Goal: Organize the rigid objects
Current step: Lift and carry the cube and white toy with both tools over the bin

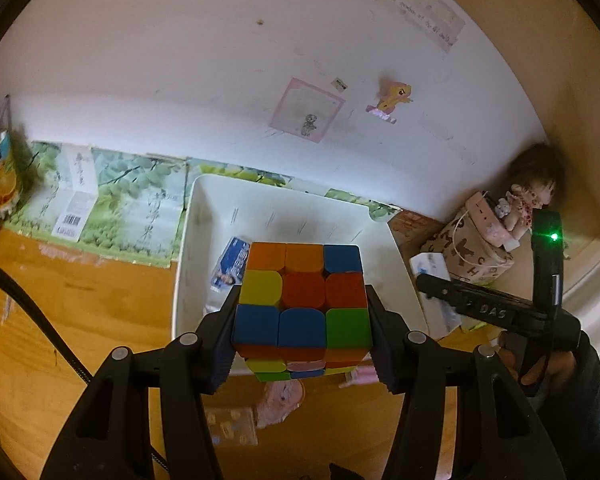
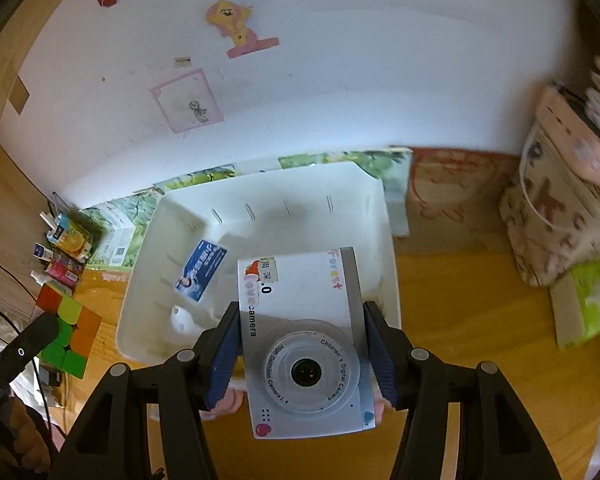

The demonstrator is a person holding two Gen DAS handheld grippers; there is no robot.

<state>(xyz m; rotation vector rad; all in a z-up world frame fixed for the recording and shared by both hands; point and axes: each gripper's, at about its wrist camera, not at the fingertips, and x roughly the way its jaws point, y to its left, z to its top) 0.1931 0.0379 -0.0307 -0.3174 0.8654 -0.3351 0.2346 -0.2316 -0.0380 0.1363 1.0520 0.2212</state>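
Cube [image 1: 302, 300], toy camera [image 2: 306, 340] over white bin [image 2: 172, 216].

From my seat, the white bin [image 2: 384, 216] offered the widest opening: its floor was mostly bare, with only a blue card [image 2: 201, 270] lying toward the left side. My left claw [image 1: 302, 334] held a puzzle cube [image 1: 302, 298] over the bin's near rim, and my right claw [image 2: 300, 354] held a toy camera [image 2: 304, 340] over the same rim, so each filled its own approach. Behind the bin, books [image 1: 112, 200] leaned against the wall and closed off the back. Right of the bin, a tissue pack [image 1: 434, 276] and a patterned bag [image 2: 556, 208] crowded the counter [image 2: 460, 280]. Left of it, bare wood lay open up to a juice carton [image 1: 0, 172].
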